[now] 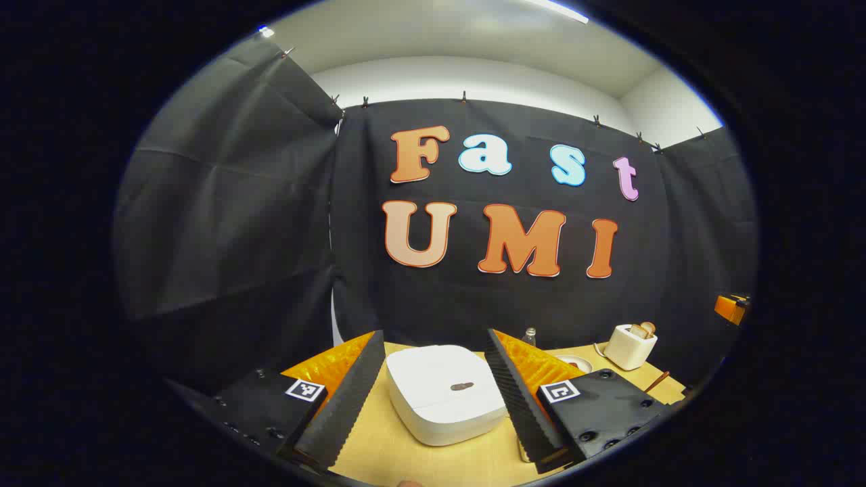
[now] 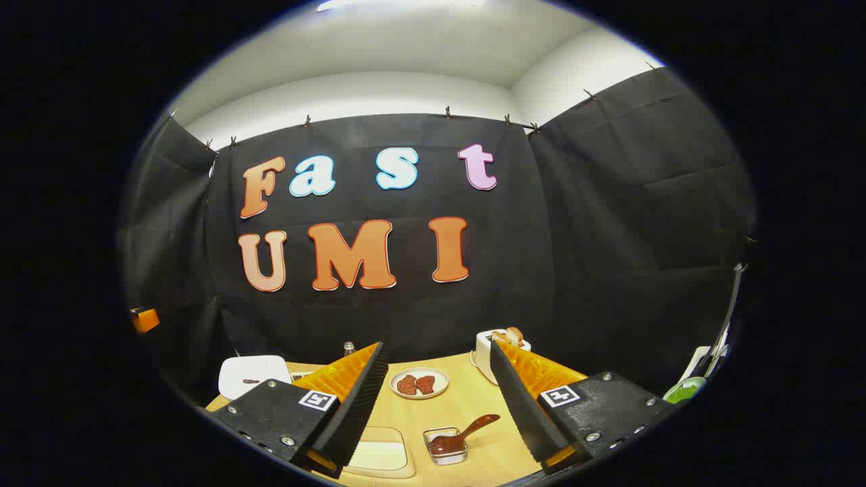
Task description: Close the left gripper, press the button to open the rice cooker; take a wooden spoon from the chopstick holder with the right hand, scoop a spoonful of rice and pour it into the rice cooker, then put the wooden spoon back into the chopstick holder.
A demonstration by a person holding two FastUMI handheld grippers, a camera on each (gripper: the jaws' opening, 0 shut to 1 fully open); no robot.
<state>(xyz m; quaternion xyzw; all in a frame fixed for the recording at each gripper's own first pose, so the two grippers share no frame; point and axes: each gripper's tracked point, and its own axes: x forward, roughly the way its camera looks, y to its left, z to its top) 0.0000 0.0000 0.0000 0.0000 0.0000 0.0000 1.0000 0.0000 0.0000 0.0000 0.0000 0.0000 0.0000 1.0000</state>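
Note:
The white rice cooker (image 1: 443,396) sits on the wooden table with its lid down and a small brown button (image 1: 461,387) on top. My left gripper (image 1: 434,335) hovers in front of it, open, its fingers spread to either side of the cooker without touching it. My right gripper (image 2: 437,346) is open too and holds nothing. Below it, a wooden spoon (image 2: 463,435) lies with its bowl in a small rectangular holder (image 2: 446,450), handle pointing up and right. A pale shallow dish (image 2: 379,453) lies left of that holder. The rice cooker (image 2: 254,375) also shows at far left.
A plate (image 2: 419,383) with two reddish pieces sits mid-table. A white toaster (image 2: 500,352) holding bread stands at the back right, also seen as the toaster (image 1: 629,345). A small bottle (image 1: 530,335) stands behind the cooker. A green object (image 2: 685,389) lies at the far right.

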